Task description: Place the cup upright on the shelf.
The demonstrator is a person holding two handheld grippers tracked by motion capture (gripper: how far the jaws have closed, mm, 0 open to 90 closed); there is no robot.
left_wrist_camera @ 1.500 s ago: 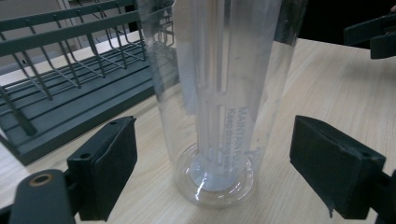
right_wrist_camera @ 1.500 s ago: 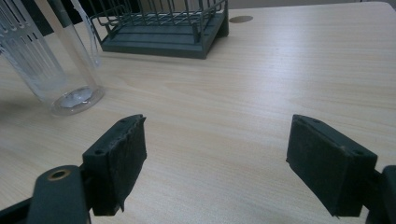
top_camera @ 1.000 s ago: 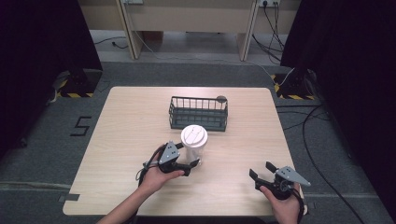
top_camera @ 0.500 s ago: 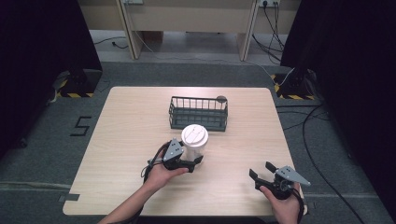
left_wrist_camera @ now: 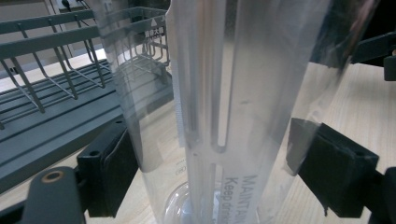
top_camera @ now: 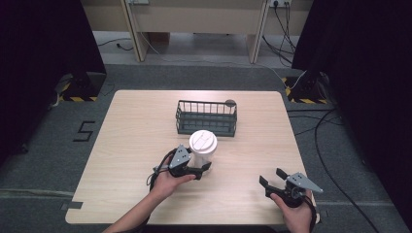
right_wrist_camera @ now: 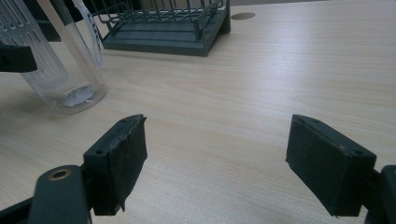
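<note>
Cup (top_camera: 203,148): clear, white-lidded, upright on the tabletop (top_camera: 126,145), standing between your left jaws.
Left gripper (top_camera: 200,168): your jaws straddle the cup's lower wall, pads at or just off its sides; contact cannot be told.
Right gripper (top_camera: 272,178): jaws wide apart, nothing between them, cup well off.
Basket (top_camera: 206,118): just beyond the cup.

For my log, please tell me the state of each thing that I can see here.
Clear cup: upright on the table, white lid on.
Left gripper: jaws around the cup.
Right gripper: open, holding nothing.
Wire basket: upright, nothing visible inside.
</note>
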